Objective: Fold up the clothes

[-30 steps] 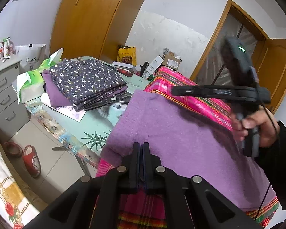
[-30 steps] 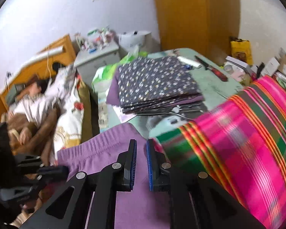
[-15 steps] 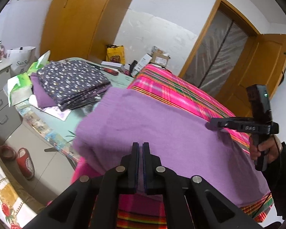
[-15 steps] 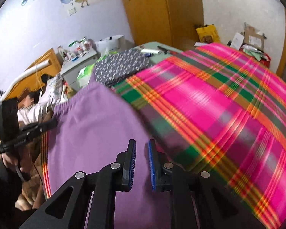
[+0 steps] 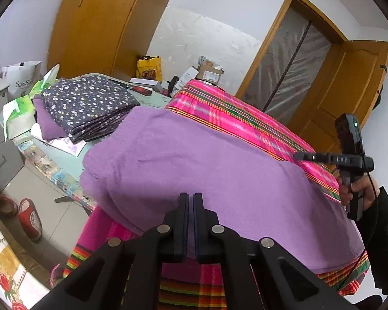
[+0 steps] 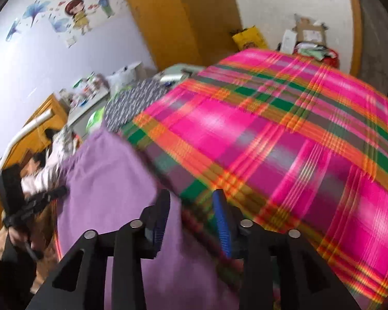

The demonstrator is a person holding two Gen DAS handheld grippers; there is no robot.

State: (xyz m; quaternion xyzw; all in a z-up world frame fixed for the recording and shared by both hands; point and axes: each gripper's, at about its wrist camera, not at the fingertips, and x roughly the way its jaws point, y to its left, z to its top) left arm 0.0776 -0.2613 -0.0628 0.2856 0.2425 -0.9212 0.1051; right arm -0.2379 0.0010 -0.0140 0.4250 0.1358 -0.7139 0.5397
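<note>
Two tools work one purple garment (image 5: pixel 194 160), spread on the plaid cloth (image 6: pixel 284 142). The left tool (image 5: pixel 190 206) is clamped on its near edge; the right tool (image 6: pixel 191 214), jaws just opening, pinches nothing. The fold looks laid; next comes regripping beside that cloth's edge.

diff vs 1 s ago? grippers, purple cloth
Right gripper swept right along the purple cloth to its far edge over the plaid blanket. Its fingers have just been opening; the cloth edge lies between them, unpinched. Left gripper stayed shut on the cloth's near edge. Folded floral stack unchanged.
</note>
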